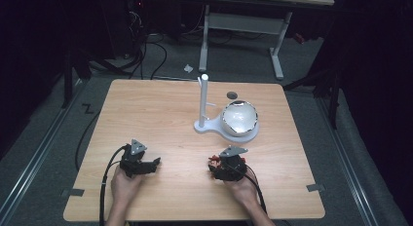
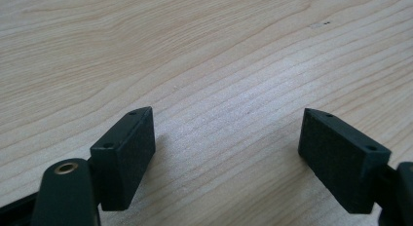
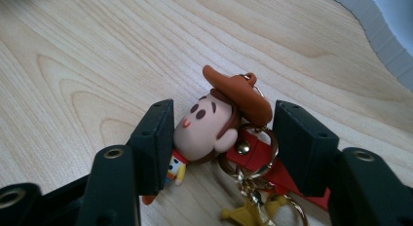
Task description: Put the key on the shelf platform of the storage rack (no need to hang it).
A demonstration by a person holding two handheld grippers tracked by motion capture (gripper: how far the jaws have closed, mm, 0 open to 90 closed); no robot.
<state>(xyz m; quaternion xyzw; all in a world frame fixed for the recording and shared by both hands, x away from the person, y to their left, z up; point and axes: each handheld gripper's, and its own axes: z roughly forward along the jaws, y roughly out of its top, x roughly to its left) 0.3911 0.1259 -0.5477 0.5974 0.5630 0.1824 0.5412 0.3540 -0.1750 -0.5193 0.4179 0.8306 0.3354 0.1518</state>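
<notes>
Two tools: my right tool [image 3: 221, 138] brackets the keychain figure [image 3: 207, 126], jaws spread, its hat toward one o'clock. My left tool [image 2: 226, 153] is spread over bare counter [image 2: 195, 50].

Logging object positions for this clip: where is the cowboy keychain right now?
The cowboy keychain lies on the table between the right claw's jaws, near the person's edge, right of the left claw.
</notes>
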